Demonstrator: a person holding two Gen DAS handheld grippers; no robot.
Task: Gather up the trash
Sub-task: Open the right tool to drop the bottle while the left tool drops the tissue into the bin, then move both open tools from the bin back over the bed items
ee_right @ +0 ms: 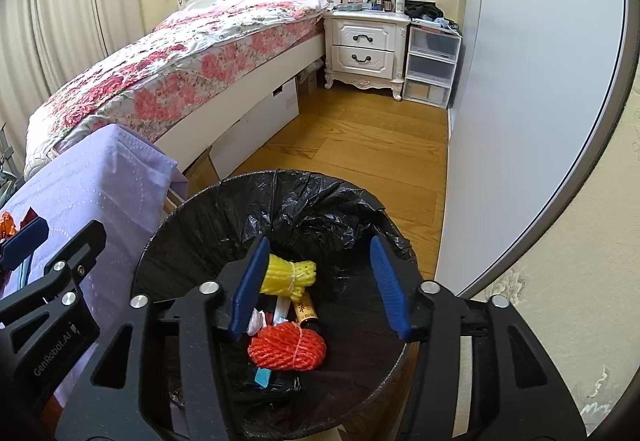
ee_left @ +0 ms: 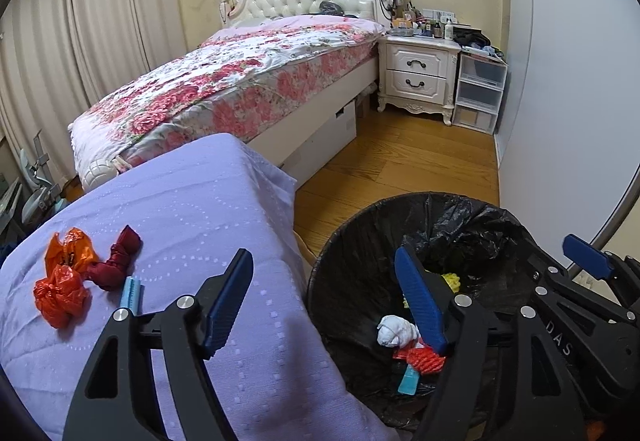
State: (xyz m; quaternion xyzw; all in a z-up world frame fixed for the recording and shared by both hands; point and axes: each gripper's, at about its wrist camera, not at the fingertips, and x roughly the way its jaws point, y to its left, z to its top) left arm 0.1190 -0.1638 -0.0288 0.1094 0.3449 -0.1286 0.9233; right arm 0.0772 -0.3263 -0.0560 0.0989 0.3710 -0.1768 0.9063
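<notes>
**Two grippers open at the bin, nothing in either**

Two grippers are hanging at one black-lined trash bin (ee_right: pixel 208 217), which is standing on the wood floor (ee_right: pixel 360 161) just beside a lavender-covered surface (ee_left: pixel 180 209). The bin is holding an orange rope coil (ee_right: pixel 286 349), a yellow rope coil (ee_right: pixel 290 273), a white crumpled wad (ee_left: pixel 394 329), a dark tube with gold print (ee_right: pixel 306 311) and a teal scrap (ee_right: pixel 263 377). The yellow coil's long axis is running left to right across the right wrist view; the tube is lying roughly toward the camera.

The right gripper (ee_right: pixel 320 289) is hovering over the bin mouth, jaws standing apart and empty. The left gripper (ee_left: pixel 328 301) is straddling the bin's near rim, jaws wide, gripping nothing.

Three pieces are lying on the lavender cover: orange crumpled plastic (ee_left: pixel 64 277), a dark red twisted wrapper (ee_left: pixel 118 257) and a light blue strip (ee_left: pixel 132 291), its long axis pointing away from the camera.
</notes>
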